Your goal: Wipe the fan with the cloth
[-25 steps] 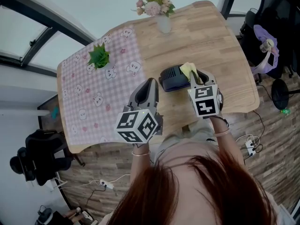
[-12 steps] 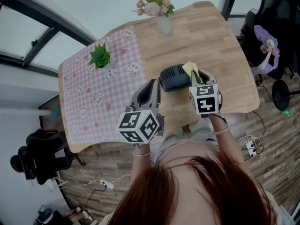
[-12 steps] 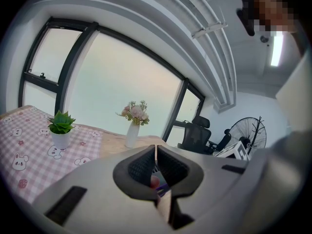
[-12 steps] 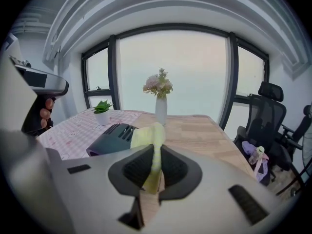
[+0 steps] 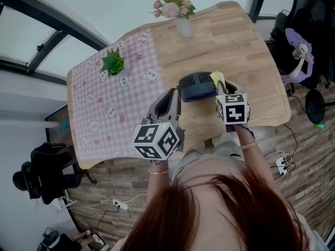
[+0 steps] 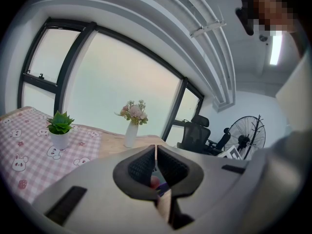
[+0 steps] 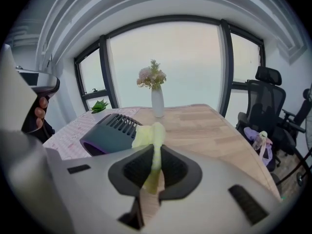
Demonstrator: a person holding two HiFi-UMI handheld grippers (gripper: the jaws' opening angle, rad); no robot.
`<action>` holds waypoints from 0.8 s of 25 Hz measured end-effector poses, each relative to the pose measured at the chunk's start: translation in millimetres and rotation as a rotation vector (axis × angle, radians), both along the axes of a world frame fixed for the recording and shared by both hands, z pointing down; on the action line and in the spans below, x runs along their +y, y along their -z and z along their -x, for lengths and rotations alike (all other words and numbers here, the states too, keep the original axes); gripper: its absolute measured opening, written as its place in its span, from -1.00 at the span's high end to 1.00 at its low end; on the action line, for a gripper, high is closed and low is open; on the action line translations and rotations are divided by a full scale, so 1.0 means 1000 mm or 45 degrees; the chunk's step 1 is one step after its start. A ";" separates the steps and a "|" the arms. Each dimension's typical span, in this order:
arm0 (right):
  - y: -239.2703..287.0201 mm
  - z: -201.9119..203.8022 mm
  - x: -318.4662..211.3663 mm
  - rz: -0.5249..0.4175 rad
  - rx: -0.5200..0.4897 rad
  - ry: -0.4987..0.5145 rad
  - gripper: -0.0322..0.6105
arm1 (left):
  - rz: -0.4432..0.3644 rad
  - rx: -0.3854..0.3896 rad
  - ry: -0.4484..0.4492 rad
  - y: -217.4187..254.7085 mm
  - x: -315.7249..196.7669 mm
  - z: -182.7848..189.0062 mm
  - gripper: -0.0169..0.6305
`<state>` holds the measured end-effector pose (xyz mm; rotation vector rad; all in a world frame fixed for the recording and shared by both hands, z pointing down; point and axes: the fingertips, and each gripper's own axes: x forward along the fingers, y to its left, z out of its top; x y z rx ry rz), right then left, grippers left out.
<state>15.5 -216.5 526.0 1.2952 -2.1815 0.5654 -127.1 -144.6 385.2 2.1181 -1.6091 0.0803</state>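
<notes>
A small dark blue fan (image 5: 198, 86) (image 7: 113, 131) lies on the wooden table (image 5: 246, 46). My right gripper (image 5: 224, 88) (image 7: 155, 152) is shut on a pale yellow cloth (image 5: 218, 79) (image 7: 150, 139), and the cloth's free end rests against the fan's right side. My left gripper (image 5: 171, 99) (image 6: 155, 160) hangs shut and empty just left of the fan, above the table's near edge.
A white vase of flowers (image 5: 178, 9) (image 7: 156, 97) stands at the table's far side. A small potted plant (image 5: 113, 64) (image 6: 60, 129) sits on the pink checked tablecloth (image 5: 110, 114). An office chair (image 7: 265, 112) stands at the right, a pedestal fan (image 6: 246, 135) beyond.
My right gripper has shifted slightly right and forward with the cloth, sliding it along the fan's right side. The left gripper has barely moved.
</notes>
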 end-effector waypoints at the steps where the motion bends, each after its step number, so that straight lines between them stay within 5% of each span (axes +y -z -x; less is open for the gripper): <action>1: -0.001 0.000 0.001 0.008 -0.011 0.001 0.79 | 0.002 -0.001 -0.001 0.000 0.000 -0.001 0.90; 20: -0.014 -0.010 0.013 0.048 -0.005 -0.058 0.79 | 0.001 -0.008 -0.031 0.001 0.010 -0.004 0.90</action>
